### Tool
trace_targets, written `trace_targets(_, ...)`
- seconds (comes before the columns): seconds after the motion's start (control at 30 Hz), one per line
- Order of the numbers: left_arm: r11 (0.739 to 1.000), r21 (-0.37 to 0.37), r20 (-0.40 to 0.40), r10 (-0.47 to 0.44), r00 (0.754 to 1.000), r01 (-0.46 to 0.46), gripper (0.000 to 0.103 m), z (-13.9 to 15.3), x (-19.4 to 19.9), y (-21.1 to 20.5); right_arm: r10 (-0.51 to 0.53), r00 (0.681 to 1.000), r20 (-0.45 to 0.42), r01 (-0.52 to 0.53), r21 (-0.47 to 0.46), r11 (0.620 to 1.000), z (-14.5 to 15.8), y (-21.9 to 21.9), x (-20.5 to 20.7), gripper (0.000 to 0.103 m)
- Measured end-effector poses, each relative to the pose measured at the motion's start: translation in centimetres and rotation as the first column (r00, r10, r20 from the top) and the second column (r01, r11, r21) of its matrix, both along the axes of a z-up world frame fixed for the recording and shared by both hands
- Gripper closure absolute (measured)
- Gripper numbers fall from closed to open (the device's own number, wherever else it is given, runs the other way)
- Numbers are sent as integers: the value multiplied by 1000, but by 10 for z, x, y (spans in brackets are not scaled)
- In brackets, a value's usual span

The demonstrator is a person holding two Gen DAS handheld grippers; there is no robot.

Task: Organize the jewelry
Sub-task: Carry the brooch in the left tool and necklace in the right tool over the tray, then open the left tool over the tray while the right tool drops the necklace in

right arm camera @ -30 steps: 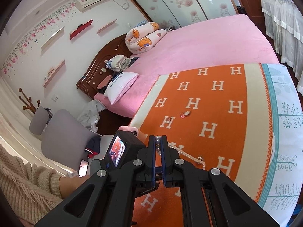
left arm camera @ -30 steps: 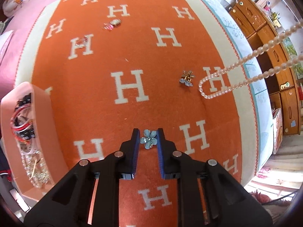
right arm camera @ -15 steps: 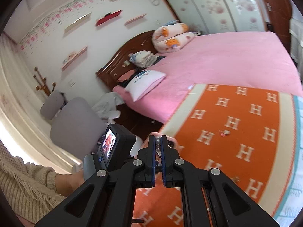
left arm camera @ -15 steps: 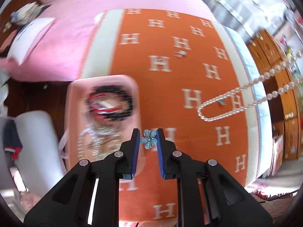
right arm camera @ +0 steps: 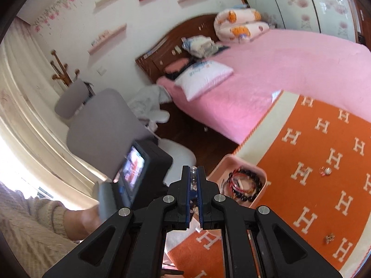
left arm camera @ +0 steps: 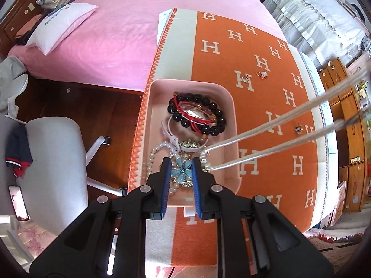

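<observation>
My left gripper (left arm camera: 180, 170) is shut on a blue flower brooch (left arm camera: 182, 171) and hangs over the near end of the pink tray (left arm camera: 233, 106). The tray holds a black bead bracelet (left arm camera: 197, 113), red cords, a white band and pearl strands. My right gripper (right arm camera: 193, 176) is shut on a pearl necklace (right arm camera: 193, 173); in the left wrist view the pearl necklace (left arm camera: 278, 134) streaks down blurred from the upper right, its loop end over the tray. Loose on the orange blanket (left arm camera: 266, 92) lie two rings (left arm camera: 262, 74) and a small dark brooch (left arm camera: 298, 128).
The tray sits at the blanket's left edge, by the bed's side. Below it are a dark wood floor and a grey office chair (left arm camera: 53, 162). A person's sleeve and hand (right arm camera: 78, 220) hold the left gripper's body. Wooden cabinets (left arm camera: 350, 120) stand on the right.
Both grippers have swung left from above the blanket to the pink tray. The brooch now hangs over the tray, and the necklace loop has come from the blanket to the tray.
</observation>
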State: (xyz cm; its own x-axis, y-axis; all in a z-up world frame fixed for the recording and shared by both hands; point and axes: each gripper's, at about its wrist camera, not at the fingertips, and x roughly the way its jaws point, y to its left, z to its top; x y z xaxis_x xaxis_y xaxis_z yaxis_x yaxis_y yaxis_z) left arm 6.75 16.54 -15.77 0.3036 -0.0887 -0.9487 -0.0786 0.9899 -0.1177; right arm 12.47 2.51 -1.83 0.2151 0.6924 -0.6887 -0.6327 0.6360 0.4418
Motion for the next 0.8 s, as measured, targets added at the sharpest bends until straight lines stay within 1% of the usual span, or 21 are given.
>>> trace_targets(0.1,1000,-6,-1,-1,1000,1,88,-4,-1,4,11,999,-40,-13,-54,998,-25,20,-1,98)
trace_targets(0.2,1000,-10,1,-3,1000,3,88,-7,-1,7,24,997,-79,-32,-99,995,-52,33,-3,98)
trace_targets(0.27,1000,-16,1,0,1000,0,88,-9,0,10,34,995,-93,-47,-145,988,-69,41,-6,98)
trace_targets(0.47,1000,-21,4,-12,1000,12,88,-16,1,14,39,991,-131,-78,-313,946,-121,60,-13,97)
trace_targets(0.53,1000,-21,6,-21,1000,21,88,-17,1,14,25,988,-153,-77,-343,936,-134,62,-13,90)
trace_targets(0.6,999,-24,8,-32,999,32,88,-18,1,12,2,988,-155,-58,-360,931,-141,59,-13,72)
trace_targets(0.63,999,-25,11,-35,999,35,88,-18,0,11,-9,989,-149,-47,-365,930,-142,58,-11,69)
trace_targets(0.67,999,-29,16,-38,999,38,88,-18,0,10,-19,990,-142,-35,-370,928,-142,56,-11,67)
trace_targets(0.8,997,-25,9,-72,997,72,87,-20,0,3,-54,989,-138,-5,-395,919,-145,47,-9,66)
